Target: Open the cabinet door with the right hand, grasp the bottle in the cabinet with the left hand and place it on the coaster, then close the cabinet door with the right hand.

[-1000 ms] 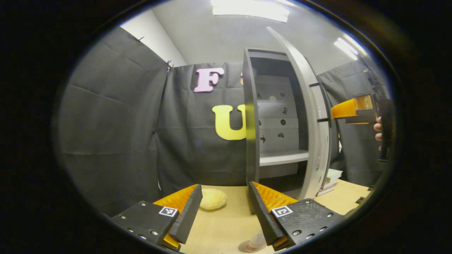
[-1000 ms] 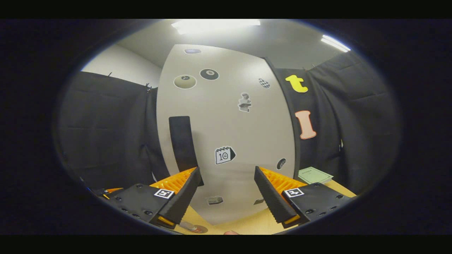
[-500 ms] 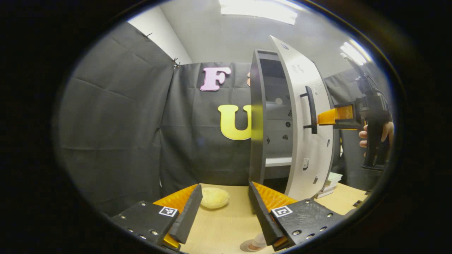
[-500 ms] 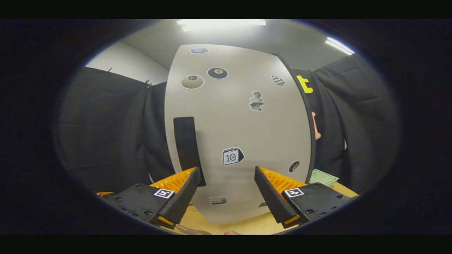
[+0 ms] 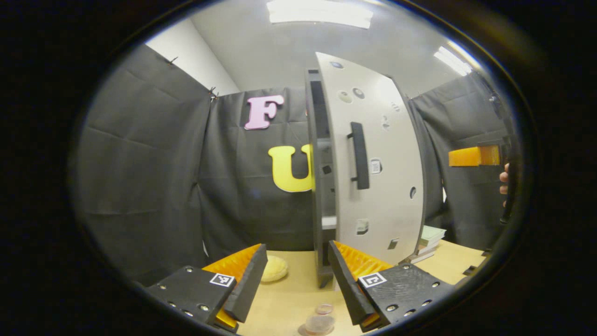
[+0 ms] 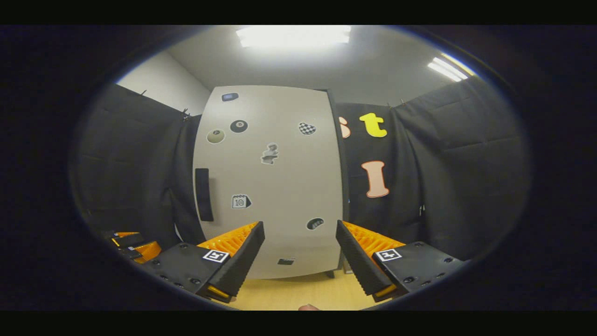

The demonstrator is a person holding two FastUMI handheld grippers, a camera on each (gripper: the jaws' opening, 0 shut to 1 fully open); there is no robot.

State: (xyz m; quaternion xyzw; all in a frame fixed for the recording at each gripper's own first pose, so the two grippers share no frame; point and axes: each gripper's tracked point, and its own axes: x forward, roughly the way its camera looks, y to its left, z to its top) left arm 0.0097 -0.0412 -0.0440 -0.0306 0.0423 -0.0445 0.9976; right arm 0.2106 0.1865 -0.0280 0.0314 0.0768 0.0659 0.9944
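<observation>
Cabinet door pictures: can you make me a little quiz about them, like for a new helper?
1. Fill in: the fingers of the orange-and-black left gripper and right gripper stand ___.
2. True or false: the white sticker-covered cabinet door stands wide open.
3. Who grips the door's black bar handle? A left gripper, B right gripper, C neither.
Key: 1 open. 2 false, just a narrow gap shows. 3 C.
</observation>
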